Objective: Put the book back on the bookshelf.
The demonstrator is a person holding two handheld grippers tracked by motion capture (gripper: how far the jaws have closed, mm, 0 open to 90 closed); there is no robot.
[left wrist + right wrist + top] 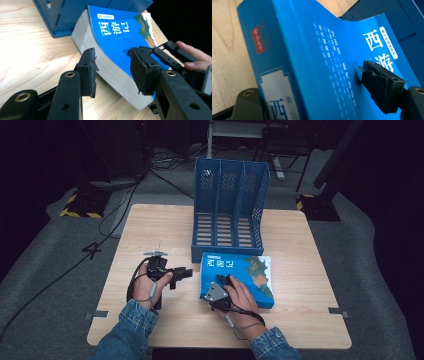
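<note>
High view: a thick blue book [239, 277] lies flat on the wooden table [150, 230], just right of the frame's middle, close in front of a blue file rack [227, 207] that stands upright behind it. The right gripper [220, 292] sits at the book's lower left corner, the person's right hand [240, 297] resting on the cover. The left gripper [177, 275] hangs left of the book, apart from it and pointing toward it, held in the left hand [150, 285].

Left gripper view: its two black jaws stand apart with nothing pressed between them; the book's page edge and cover [117, 50] show through the gap, farther off. The rack's base [62, 22] fills the upper left, and the right gripper's linkage [165, 53] and fingers [197, 56] reach in from the right.

Right gripper view: the book's spine and cover [312, 62] fill the middle. One pad [379, 87] lies against the front cover at lower right; the other jaw sits low at the left, below the spine, so the book's corner is between them. Whether they clamp firmly cannot be told.
</note>
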